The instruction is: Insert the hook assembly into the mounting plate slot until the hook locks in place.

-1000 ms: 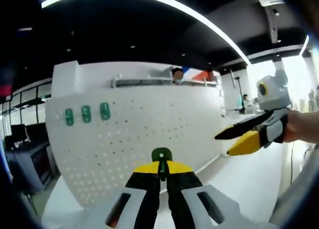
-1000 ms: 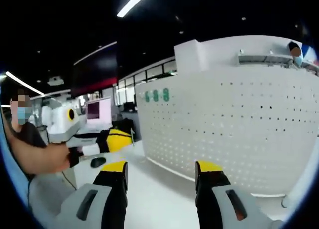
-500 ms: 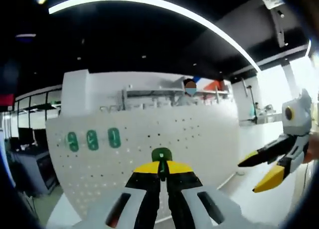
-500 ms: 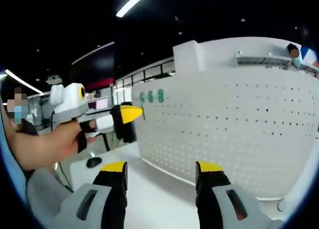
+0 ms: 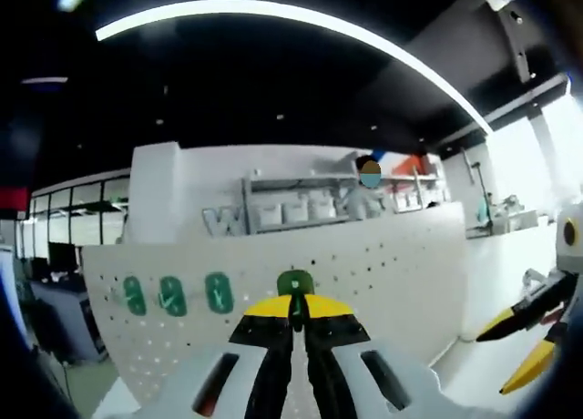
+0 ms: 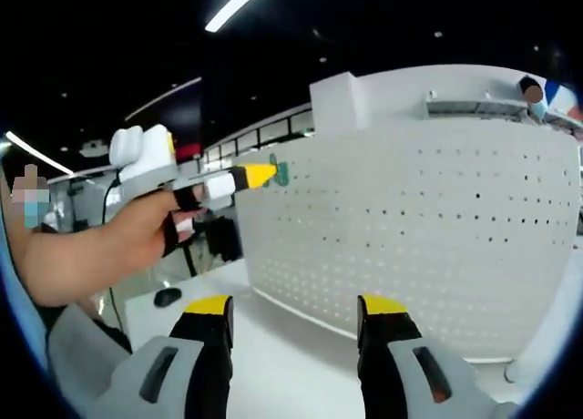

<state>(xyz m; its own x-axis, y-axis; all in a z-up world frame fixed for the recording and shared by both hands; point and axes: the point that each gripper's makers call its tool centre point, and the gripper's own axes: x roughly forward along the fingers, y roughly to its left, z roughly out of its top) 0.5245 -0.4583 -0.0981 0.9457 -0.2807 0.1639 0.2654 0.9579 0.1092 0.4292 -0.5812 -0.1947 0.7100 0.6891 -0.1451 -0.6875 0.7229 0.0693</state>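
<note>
The left gripper [image 5: 293, 326], clenched on a green hook [image 5: 295, 284] at the lower centre of the left gripper view, has risen toward the white pegboard [image 6: 437, 228]; in the right gripper view it now sits in the upper left of the frame with its yellow tip just at the board's top left corner. Three green hooks [image 5: 172, 294] already hang at lower left. The right gripper [image 6: 296, 323] stays released and empty, so insertion looks imminent but not yet made.

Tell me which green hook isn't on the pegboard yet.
The one clamped in the left gripper, the green hook; the other three already hang in a row on the pegboard.
</note>
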